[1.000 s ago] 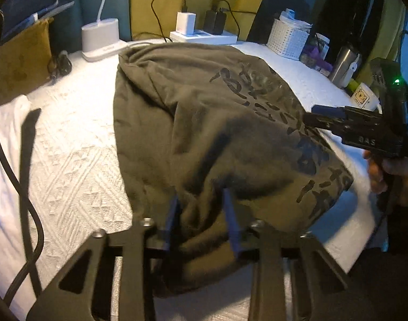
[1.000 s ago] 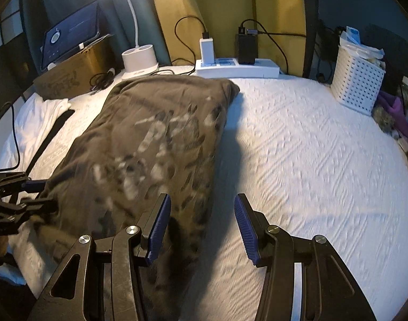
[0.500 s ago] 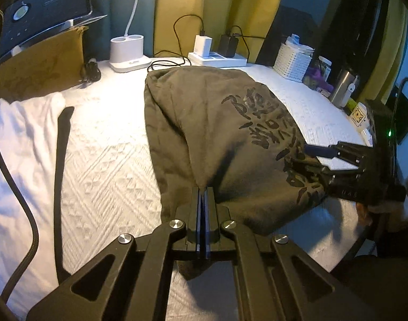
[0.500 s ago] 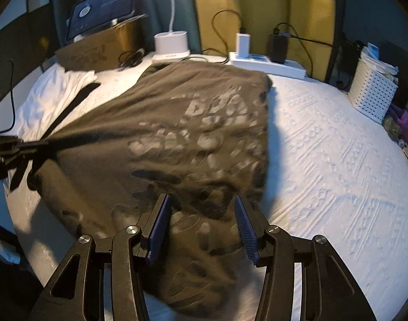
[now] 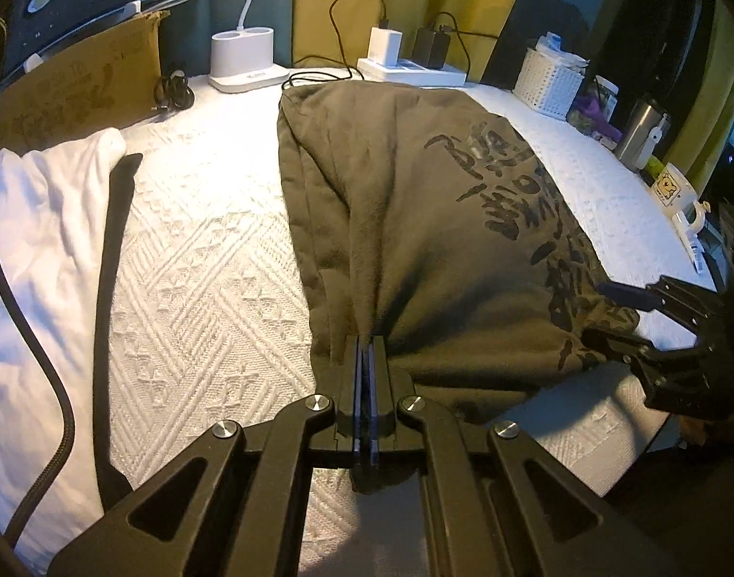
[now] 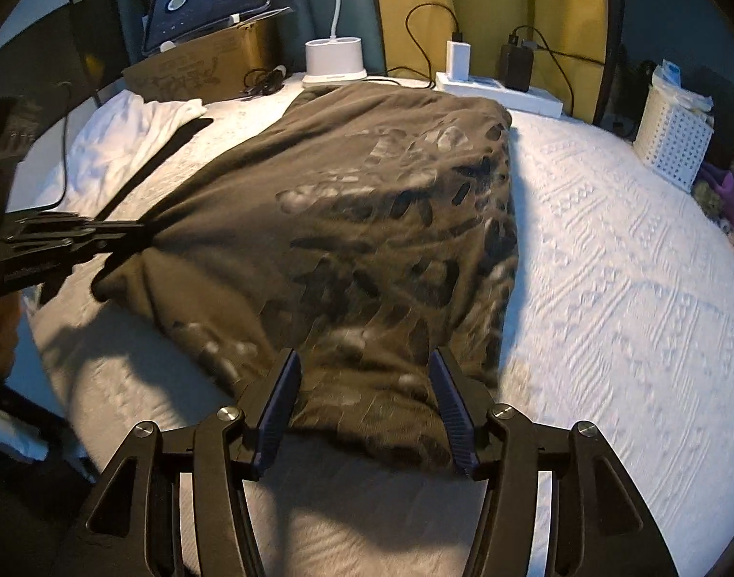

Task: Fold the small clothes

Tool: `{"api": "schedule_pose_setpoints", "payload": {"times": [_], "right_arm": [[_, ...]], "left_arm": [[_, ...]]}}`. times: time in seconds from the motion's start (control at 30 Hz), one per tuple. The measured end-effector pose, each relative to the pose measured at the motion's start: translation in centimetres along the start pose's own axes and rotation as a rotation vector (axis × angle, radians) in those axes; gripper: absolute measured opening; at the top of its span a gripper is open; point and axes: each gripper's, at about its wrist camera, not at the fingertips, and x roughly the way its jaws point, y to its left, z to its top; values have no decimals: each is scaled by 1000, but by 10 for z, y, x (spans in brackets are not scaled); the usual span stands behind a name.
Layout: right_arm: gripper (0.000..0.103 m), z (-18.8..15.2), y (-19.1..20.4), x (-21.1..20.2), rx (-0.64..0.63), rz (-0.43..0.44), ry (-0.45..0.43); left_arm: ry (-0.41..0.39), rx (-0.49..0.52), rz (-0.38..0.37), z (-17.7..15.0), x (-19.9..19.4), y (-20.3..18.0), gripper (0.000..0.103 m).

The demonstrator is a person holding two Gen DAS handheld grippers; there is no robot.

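Observation:
An olive T-shirt point(image 5: 439, 192) with black print lies on the white textured cover point(image 5: 198, 264). My left gripper point(image 5: 365, 344) is shut on a bunched edge of it, and the cloth pulls into folds toward the pads. From the right wrist view that left gripper point(image 6: 126, 235) grips the shirt's point(image 6: 367, 192) left corner. My right gripper point(image 6: 367, 384) straddles the near right corner. Its jaws are opening, with cloth lying between the fingers and the pads not pressing on it. In the left wrist view the right gripper point(image 5: 612, 312) stands at the shirt's right edge.
A white garment point(image 5: 40, 240) with a black strap point(image 5: 112, 264) lies at the left. Along the back stand a cardboard box point(image 5: 78, 91), a white lamp base point(image 5: 242, 57), a power strip point(image 5: 410, 72) with chargers and a white basket point(image 5: 549, 81). A steel tumbler point(image 5: 640, 130) and a mug point(image 5: 669, 190) sit at the right edge.
The left gripper's jaws closed on the shirt's edge. The right gripper moved left over the shirt's near corner and its jaws widened a little.

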Motion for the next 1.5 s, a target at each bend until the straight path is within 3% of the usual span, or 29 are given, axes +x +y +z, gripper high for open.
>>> {"api": "schedule_pose_setpoints", "payload": {"times": [0.33, 0.5, 0.53, 0.57, 0.6, 0.67, 1.1, 1.5], "right_arm": [[58, -7, -12, -24, 37, 96, 10], [58, 4, -47, -30, 105, 26, -26], [58, 7, -54, -30, 120, 16, -31], [58, 11, -60, -29, 131, 9, -37], [58, 14, -65, -29, 137, 8, -41], [58, 20, -72, -26, 143, 5, -45], [58, 65, -102, 2, 157, -9, -63], [58, 113, -132, 38, 138, -4, -81]], "left_arm": [[6, 1, 29, 14, -13, 1, 2], [-30, -17, 71, 32, -20, 8, 5], [-35, -20, 76, 36, -20, 9, 8], [-38, -22, 77, 40, -19, 8, 20], [-43, -24, 74, 43, -18, 8, 39], [-62, -32, 60, 51, -15, 5, 53], [-36, -10, 12, 93, 29, -9, 53], [-33, -14, -3, 127, 63, 2, 53]]}}
